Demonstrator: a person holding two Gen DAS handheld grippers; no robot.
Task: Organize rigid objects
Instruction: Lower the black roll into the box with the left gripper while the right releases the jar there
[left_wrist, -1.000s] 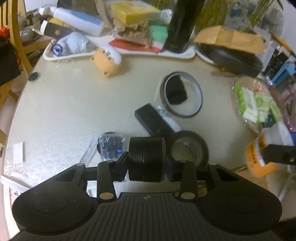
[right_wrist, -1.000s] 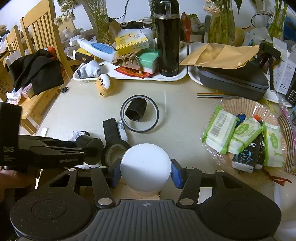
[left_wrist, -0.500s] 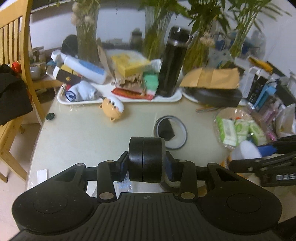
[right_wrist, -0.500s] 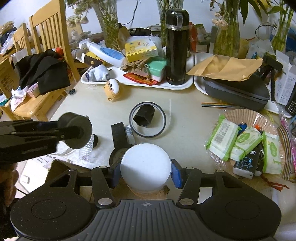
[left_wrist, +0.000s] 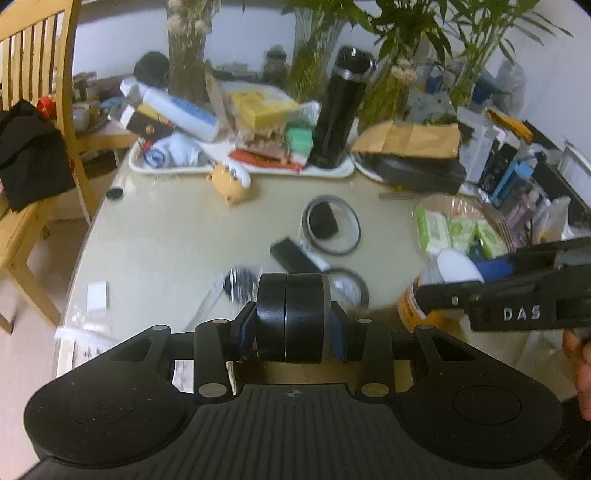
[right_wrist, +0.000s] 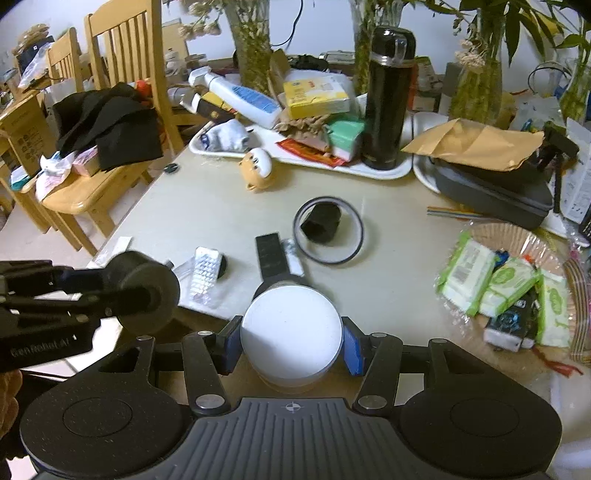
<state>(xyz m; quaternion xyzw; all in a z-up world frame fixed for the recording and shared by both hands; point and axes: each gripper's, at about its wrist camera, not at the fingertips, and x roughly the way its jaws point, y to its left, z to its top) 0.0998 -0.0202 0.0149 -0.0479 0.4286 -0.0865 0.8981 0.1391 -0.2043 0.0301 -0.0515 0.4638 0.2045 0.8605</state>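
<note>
We have the left gripper (left_wrist: 291, 326) clamped on a black cylindrical puck (left_wrist: 290, 317), right gripper (right_wrist: 291, 345) clamped on a white-lidded orange jar (right_wrist: 290, 328), both held above the near table edge, neither placed yet.

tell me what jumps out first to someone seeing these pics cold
Each gripper holds something: the left gripper clamps a black cylindrical roll, and the right gripper clamps a white-lidded round bottle, both at the beige table's near edge. Behind, a tall black thermos flask stands on a cluttered white tray.
</note>
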